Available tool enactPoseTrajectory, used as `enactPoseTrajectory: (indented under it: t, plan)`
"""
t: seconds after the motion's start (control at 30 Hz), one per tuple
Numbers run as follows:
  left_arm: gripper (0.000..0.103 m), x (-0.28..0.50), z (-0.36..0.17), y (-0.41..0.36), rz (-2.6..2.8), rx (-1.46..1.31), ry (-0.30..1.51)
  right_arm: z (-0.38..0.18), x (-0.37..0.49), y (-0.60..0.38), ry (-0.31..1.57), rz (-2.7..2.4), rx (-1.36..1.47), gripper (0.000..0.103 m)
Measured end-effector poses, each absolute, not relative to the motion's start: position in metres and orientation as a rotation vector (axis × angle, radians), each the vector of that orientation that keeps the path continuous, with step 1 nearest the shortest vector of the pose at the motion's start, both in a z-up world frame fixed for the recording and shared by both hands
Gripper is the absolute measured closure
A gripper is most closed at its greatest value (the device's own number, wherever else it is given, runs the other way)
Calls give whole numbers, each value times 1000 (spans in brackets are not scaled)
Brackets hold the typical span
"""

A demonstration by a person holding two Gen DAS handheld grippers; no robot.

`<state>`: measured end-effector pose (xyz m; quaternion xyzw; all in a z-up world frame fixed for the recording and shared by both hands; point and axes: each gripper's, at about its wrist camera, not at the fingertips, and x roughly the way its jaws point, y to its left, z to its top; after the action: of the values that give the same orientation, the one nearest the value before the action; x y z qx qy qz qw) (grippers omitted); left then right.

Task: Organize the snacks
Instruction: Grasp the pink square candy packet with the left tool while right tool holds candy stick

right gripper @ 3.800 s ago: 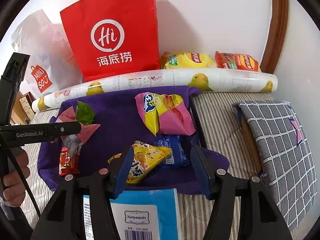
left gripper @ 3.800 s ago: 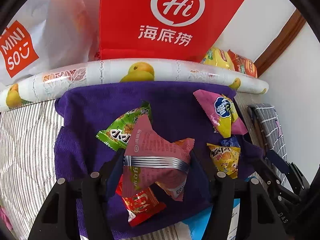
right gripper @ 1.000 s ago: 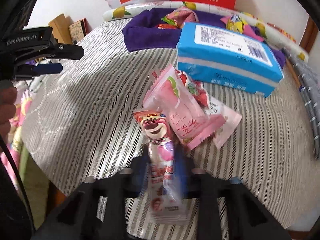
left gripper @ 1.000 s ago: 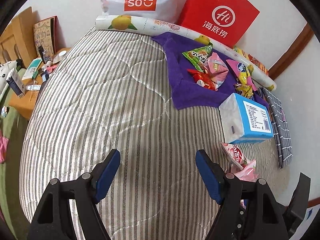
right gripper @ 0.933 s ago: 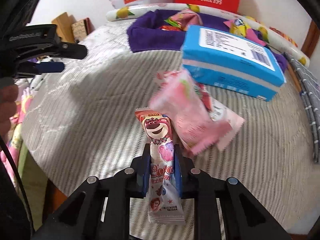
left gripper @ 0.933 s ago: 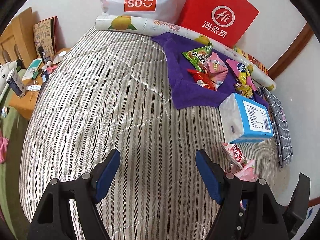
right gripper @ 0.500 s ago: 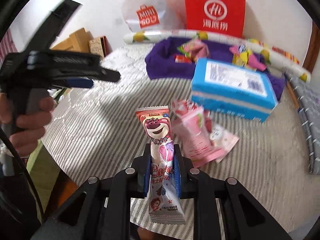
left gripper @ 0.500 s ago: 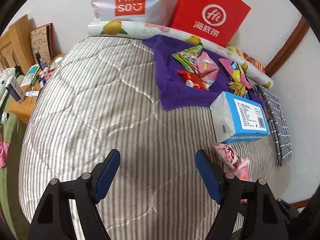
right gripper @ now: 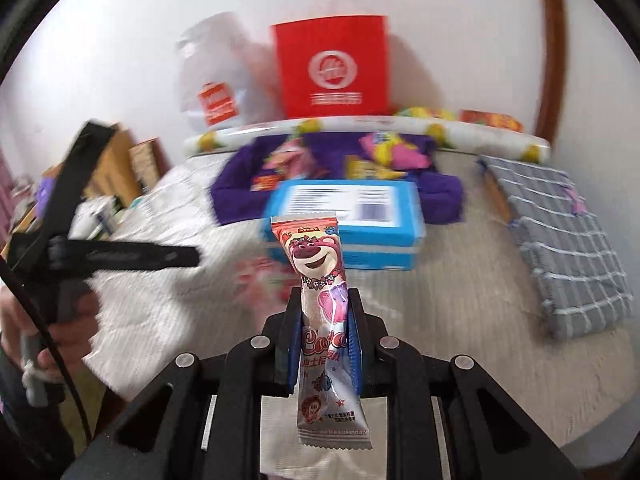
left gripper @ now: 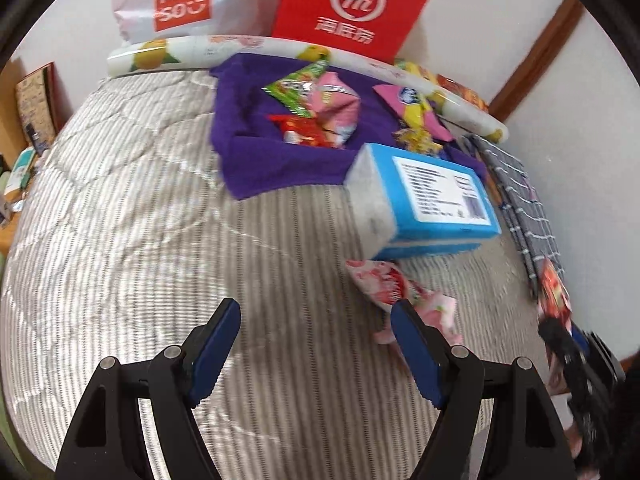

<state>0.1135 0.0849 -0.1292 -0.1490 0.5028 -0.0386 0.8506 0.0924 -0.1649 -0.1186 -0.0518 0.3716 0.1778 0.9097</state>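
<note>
Right wrist view, purple towel [right gripper: 240,184] bearing snack packets [right gripper: 390,150]

Likely a home bedroom: striped quilted bed [left gripper: 140,220], shopping bags [left gripper: 352,8] against the wall

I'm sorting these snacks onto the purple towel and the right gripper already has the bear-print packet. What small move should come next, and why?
Probably carry the right gripper forward over the blue tissue pack toward the purple towel. It is shut on the bear-print packet, held above the striped quilt, and the other sorted snacks lie on that towel. The left gripper is open and empty.
</note>
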Motion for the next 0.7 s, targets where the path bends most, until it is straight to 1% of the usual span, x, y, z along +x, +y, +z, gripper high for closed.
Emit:
enactPoseTrajectory:
  t: [0.2, 0.33, 0.7]
  plan:
    - [27, 115, -136, 52, -156, -249, 1083, -139, 110, -204, 797, 229, -86, 83]
    - [27, 117, -148, 40, -221, -313, 1125, -152, 114, -220, 828, 211, -53, 83]
    - [27, 121, -167, 20, -250, -365, 1175, -163, 112, -220, 841, 239, -46, 83]
